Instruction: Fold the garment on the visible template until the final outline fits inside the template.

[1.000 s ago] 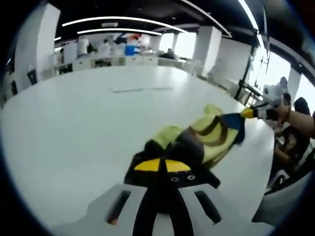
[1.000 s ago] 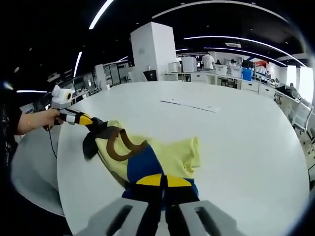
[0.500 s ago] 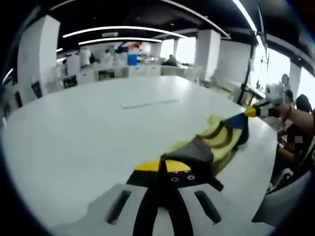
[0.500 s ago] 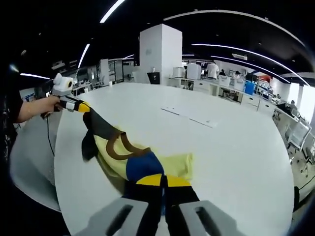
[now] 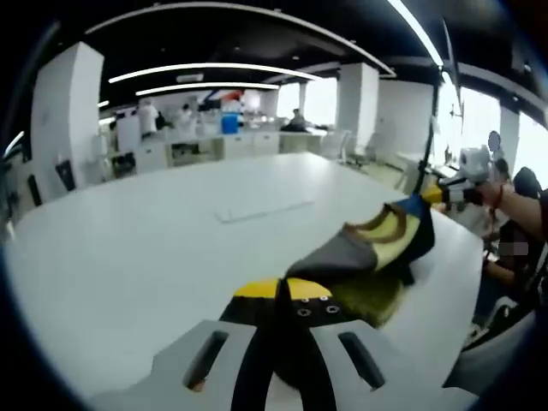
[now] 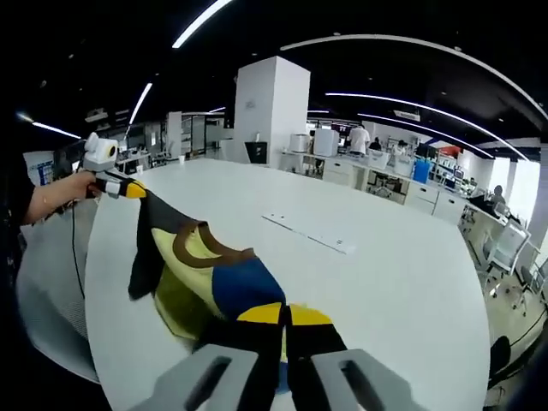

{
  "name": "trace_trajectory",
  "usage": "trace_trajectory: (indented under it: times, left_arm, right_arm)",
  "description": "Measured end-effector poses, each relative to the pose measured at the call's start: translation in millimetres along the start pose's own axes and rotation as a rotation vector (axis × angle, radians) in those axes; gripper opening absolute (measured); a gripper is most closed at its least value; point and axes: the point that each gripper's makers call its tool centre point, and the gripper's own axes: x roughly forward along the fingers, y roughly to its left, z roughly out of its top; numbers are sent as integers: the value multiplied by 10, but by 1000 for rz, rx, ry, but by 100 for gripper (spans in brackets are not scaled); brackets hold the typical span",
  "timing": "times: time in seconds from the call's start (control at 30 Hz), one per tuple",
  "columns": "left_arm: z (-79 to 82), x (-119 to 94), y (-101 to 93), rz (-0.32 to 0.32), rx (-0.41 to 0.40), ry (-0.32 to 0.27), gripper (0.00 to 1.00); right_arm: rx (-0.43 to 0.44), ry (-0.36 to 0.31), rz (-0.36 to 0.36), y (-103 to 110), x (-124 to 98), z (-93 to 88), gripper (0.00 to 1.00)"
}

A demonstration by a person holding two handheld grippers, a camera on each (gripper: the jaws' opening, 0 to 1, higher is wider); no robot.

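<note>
We see the yellow, blue and dark grey fabric garment [image 6: 210,278] with its brown collar, hanging stretched above the white table.

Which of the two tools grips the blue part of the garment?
The right tool, its jaws shut on the blue patch of the garment. The left tool grips a dark part instead.

Open-plan office or lab: long white desk rows [image 6: 377,175], ceiling strip lights [image 5: 214,68], large white table [image 6: 360,274].

No text, label, brand or number can be read in either view.
</note>
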Motion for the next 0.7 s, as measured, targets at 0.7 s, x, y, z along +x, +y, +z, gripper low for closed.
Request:
trace_trajectory:
  times: [0.7]
  left_arm:
    - [216,620,431,21,-16,35,0]
  right_arm:
    - [69,-11,-16,-548,546,246,0]
